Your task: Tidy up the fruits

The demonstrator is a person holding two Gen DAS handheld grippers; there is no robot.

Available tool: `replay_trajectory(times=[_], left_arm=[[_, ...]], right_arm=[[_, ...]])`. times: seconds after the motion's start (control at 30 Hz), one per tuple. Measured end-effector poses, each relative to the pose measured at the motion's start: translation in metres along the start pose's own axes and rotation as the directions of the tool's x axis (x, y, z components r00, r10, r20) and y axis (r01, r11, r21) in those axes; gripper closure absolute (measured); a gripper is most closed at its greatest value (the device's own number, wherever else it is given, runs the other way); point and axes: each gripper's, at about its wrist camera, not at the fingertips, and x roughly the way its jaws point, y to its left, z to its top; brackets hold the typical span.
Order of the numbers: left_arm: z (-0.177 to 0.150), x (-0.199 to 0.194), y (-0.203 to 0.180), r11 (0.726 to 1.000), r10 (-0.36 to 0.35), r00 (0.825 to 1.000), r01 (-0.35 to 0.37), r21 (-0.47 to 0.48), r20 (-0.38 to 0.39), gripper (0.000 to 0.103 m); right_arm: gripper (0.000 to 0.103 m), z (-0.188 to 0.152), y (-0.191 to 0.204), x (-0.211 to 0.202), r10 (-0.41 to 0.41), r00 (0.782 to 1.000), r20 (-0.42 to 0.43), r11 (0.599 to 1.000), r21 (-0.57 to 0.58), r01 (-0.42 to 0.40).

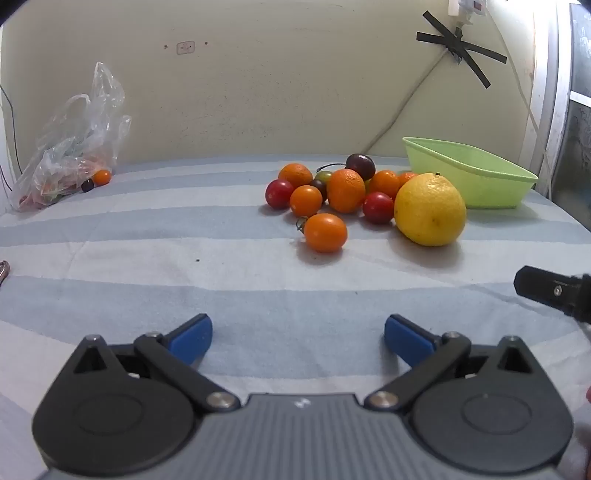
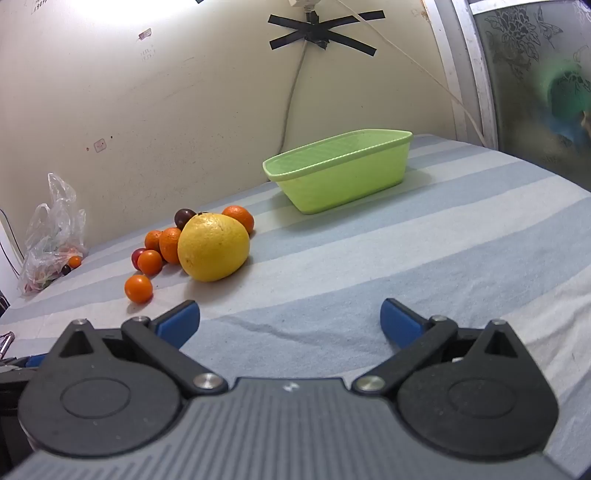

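Here the left gripper [image 1: 298, 338] hovers low over the striped cloth [image 1: 147, 288], blue fingers spread wide, nothing between them. The right gripper [image 2: 290, 321] is just as wide, also empty. Ahead, the fruit pile [image 1: 343, 192] lies clustered beside a big yellow citrus [image 1: 429, 209], near the green basket [image 2: 343, 181].

I'm looking at a scuffed cream-painted wall [image 1: 280, 96] running behind a surface covered in a blue-and-white striped cloth [image 1: 258, 280]. Black tape strips crossing in an X [image 2: 321, 33] are pinning a white cable [image 2: 291, 99] up there. A frosted glass pane with a flower pattern [image 2: 532, 74] is sitting off right, with glare washing out the top-left corner.
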Motion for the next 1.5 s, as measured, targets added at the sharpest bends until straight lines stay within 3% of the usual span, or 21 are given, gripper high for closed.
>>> replay_trajectory(times=[0.27,0.73,1.1,1.5], left_arm=[[0.000,-0.003,0.005,1.000,-0.010,1.000,0.010,0.009,0.003,0.000],[-0.002,-0.003,0.012,0.996,-0.058,0.997,0.061,-0.065,0.052,0.000],[-0.002,-0.005,0.019,0.970,-0.237,0.969,0.239,-0.035,0.066,0.000],[-0.002,-0.004,0.015,0.976,-0.213,0.975,0.215,-0.027,0.059,0.000]], right_arm=[[0.000,0.000,0.000,0.000,-0.001,1.000,0.000,1.000,0.001,0.001],[0.000,-0.001,-0.001,0.000,0.004,1.000,0.005,1.000,0.007,-0.004],[0.000,0.001,0.008,0.006,-0.066,0.998,-0.011,0.997,-0.044,0.066],[0.000,0.000,0.005,0.003,-0.048,0.999,0.002,0.999,-0.017,0.048]])
